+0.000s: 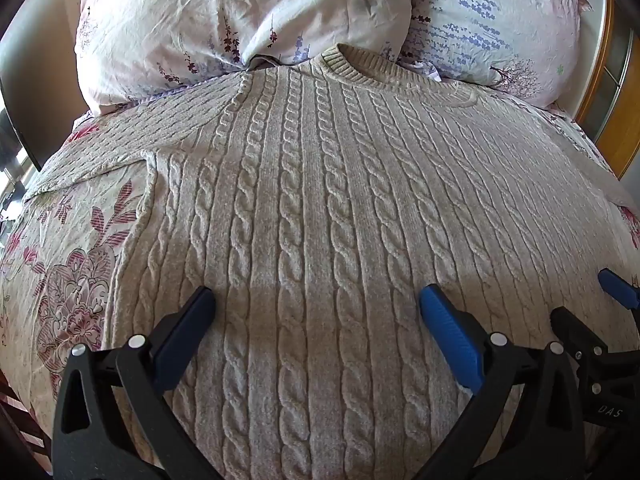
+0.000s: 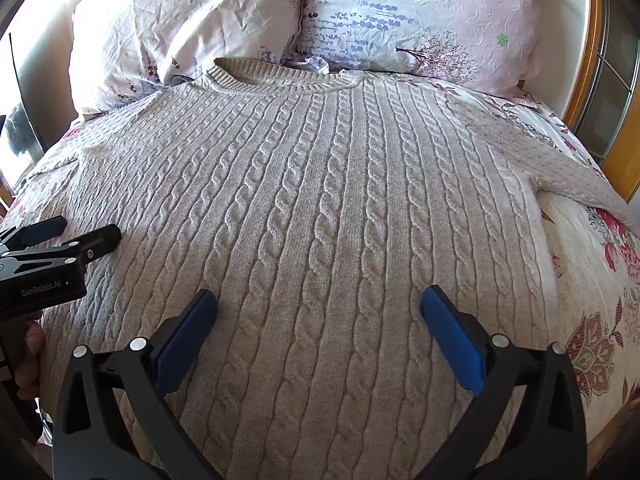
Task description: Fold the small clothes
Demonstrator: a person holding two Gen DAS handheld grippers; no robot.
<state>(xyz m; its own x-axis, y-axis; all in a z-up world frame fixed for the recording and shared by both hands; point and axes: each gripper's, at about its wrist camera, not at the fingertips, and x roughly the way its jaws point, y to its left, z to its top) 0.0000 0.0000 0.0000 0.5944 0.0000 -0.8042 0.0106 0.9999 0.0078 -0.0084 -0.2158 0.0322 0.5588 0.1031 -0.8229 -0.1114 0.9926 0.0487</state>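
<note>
A beige cable-knit sweater lies spread flat on the bed, collar toward the pillows, sleeves stretched out to both sides; it also fills the right wrist view. My left gripper is open, hovering above the sweater's lower left body, holding nothing. My right gripper is open above the lower right body, holding nothing. The right gripper shows at the right edge of the left wrist view. The left gripper shows at the left edge of the right wrist view.
Two floral pillows lie at the head of the bed behind the collar. A floral bedsheet shows on both sides of the sweater. A wooden frame stands at the right.
</note>
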